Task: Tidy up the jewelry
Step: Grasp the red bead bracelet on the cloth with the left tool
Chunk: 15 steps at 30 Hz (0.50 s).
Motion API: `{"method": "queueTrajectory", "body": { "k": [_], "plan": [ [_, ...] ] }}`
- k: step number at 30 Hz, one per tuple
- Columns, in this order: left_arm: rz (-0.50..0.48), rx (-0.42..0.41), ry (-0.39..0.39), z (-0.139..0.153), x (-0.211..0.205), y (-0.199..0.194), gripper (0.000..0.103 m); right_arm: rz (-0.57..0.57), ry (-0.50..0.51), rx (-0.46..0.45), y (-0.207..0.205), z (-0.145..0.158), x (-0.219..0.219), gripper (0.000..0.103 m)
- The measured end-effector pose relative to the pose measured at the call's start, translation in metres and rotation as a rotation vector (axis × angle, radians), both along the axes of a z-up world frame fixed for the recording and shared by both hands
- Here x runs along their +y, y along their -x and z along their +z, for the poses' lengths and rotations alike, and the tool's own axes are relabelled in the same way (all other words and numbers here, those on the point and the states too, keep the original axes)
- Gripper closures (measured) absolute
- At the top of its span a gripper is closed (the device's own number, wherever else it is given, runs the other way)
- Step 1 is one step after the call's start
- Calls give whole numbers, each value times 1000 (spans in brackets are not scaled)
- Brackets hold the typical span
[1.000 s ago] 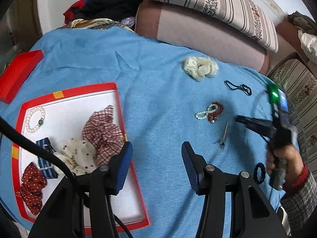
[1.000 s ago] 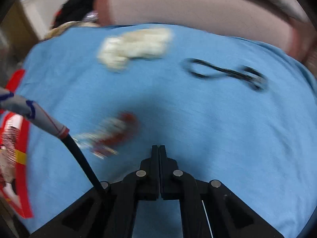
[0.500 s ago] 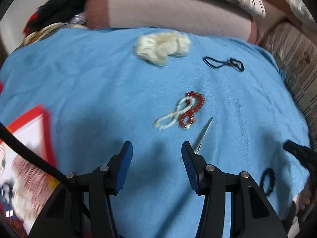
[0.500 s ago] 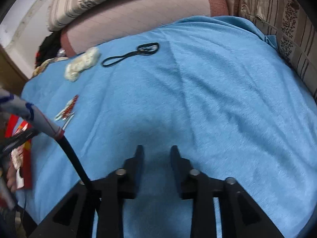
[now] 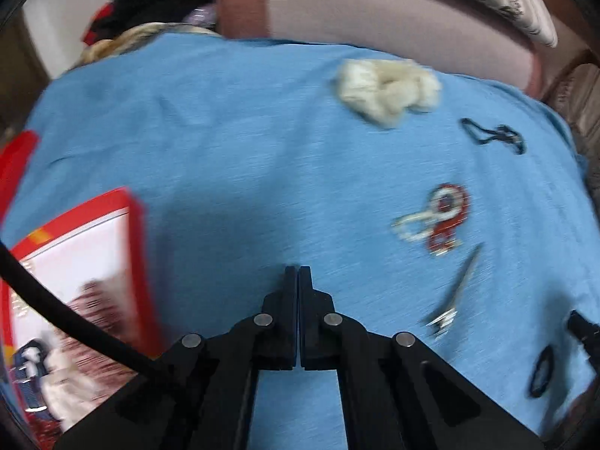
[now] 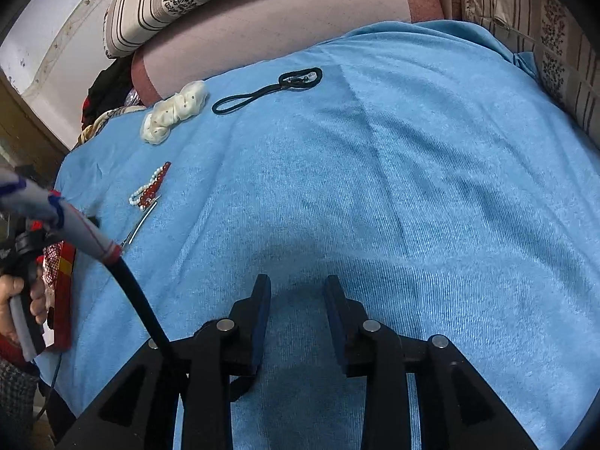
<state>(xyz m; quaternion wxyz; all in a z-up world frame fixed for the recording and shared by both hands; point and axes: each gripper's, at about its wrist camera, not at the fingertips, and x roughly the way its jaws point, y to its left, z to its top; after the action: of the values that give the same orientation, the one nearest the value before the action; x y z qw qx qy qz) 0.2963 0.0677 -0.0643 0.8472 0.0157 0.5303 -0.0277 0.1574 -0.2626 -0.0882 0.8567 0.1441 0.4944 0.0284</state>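
On the blue cloth lie a cream scrunchie [image 5: 388, 92], a black cord [image 5: 493, 137], a white and a red bead bracelet tangled together [image 5: 437, 219], a silver hair clip [image 5: 455, 294] and a black ring [image 5: 542, 371]. My left gripper [image 5: 298, 273] is shut and empty, left of the clip and bracelets. My right gripper [image 6: 298, 285] is open and empty over bare cloth. In the right wrist view the bracelets [image 6: 150, 187], clip [image 6: 140, 225], scrunchie [image 6: 174, 110] and cord [image 6: 268, 90] lie far left and ahead.
A red-rimmed white tray [image 5: 86, 232] at the left holds scrunchies and other pieces, blurred. A pink bolster [image 6: 262, 26] and striped cushions border the cloth at the back. The right gripper's tip [image 5: 581, 328] shows at the left wrist view's right edge.
My left gripper has closed from open and swung back left, so the tray shows again. My right gripper has opened wider from shut and turned right, away from the bracelets.
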Motion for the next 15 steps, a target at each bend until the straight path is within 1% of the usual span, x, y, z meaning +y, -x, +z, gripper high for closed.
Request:
{"method": "queueTrajectory", "body": {
  "k": [1,3,5,6,7,9,11,12,13,14,15],
  "plan": [
    [-23,-9,-6,1,1,3,103,0,-1,1,1,-1,1,69],
    [-94,-12,10,2,-7,4,102,-2,-9,5,2,-2,4,66],
    [-164,-17,32,2,-23,0,92,0,-17,5,3,-3,7,66],
    [-220,-22,44,2,-37,-3,82,3,-16,2,4,-2,9,66],
    [-268,-36,44,1,-51,-8,73,6,-13,0,4,-1,10,66],
    [-320,-56,33,-1,-70,-16,68,9,-5,-2,4,-1,11,64],
    [-351,-55,76,-3,-83,-26,60,4,-6,2,3,-2,10,63],
    [-358,-49,106,-5,-89,-32,51,0,-9,5,2,-3,9,63],
    [-361,-44,125,-9,-94,-38,47,-1,-10,7,1,-4,9,63],
    [-362,-36,125,-12,-100,-43,47,-4,-12,10,-1,-6,8,63],
    [-363,-9,107,-19,-104,-49,56,-9,-14,10,-2,-6,7,63]
  ]
}}
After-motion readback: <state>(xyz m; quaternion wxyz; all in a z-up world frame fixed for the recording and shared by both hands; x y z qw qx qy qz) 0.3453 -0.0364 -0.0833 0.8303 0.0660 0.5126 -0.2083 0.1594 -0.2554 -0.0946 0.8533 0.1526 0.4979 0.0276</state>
